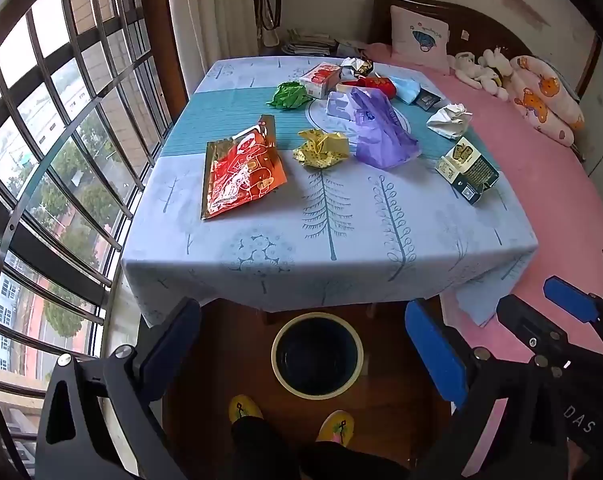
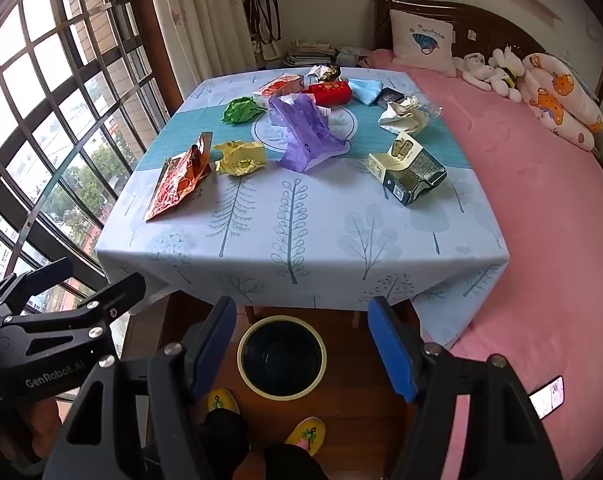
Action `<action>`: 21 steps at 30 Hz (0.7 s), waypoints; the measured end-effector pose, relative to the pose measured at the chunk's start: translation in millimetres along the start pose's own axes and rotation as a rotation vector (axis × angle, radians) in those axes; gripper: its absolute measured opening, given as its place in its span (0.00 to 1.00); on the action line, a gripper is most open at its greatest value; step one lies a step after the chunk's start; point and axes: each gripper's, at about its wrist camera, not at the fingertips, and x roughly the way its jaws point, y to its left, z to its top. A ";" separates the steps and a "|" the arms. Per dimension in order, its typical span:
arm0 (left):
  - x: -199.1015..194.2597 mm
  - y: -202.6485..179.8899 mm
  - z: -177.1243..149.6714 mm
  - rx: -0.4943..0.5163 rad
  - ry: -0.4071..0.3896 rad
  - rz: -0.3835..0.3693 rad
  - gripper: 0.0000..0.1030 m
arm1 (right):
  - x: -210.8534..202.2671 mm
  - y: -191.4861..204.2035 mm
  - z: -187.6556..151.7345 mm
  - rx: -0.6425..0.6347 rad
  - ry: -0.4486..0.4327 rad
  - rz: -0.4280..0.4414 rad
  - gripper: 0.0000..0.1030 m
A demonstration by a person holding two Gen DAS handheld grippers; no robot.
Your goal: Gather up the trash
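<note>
Trash lies on the table (image 1: 261, 248): a red-gold foil bag (image 1: 241, 172) (image 2: 179, 178), a yellow crumpled wrapper (image 1: 321, 148) (image 2: 239, 157), a purple plastic bag (image 1: 381, 128) (image 2: 307, 132), a green wrapper (image 1: 289, 96) (image 2: 241, 110), a dark carton (image 1: 467, 170) (image 2: 407, 168), white crumpled paper (image 1: 449, 120) (image 2: 401, 116) and red boxes (image 1: 321, 78) (image 2: 329, 92) at the back. A round bin (image 1: 317, 354) (image 2: 281, 356) stands on the floor in front of the table. My left gripper (image 1: 301, 344) and right gripper (image 2: 301, 344) are open and empty above the bin, short of the table.
A pink bed (image 1: 541, 200) (image 2: 541, 200) with pillows and soft toys runs along the right. A barred window (image 1: 61, 140) is at the left. The person's yellow slippers (image 1: 245, 408) (image 2: 305, 432) stand by the bin. A phone (image 2: 547, 396) lies on the bed.
</note>
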 end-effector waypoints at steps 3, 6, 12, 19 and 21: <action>0.3 0.6 -0.9 -0.001 0.001 -0.002 0.98 | 0.4 1.3 0.1 0.000 -0.001 0.001 0.67; 0.9 -0.2 0.2 -0.001 0.003 -0.001 0.98 | 0.1 1.0 -0.5 0.002 0.000 0.003 0.67; 0.2 -0.4 2.2 -0.004 0.007 -0.002 0.98 | 0.6 -0.2 1.1 0.006 0.002 0.008 0.67; 0.1 -0.2 2.7 -0.006 0.009 -0.003 0.98 | 0.4 -2.5 1.0 0.007 0.003 0.013 0.67; 0.1 0.0 2.9 -0.007 0.009 -0.003 0.98 | -0.1 -2.9 1.2 0.008 0.003 0.014 0.67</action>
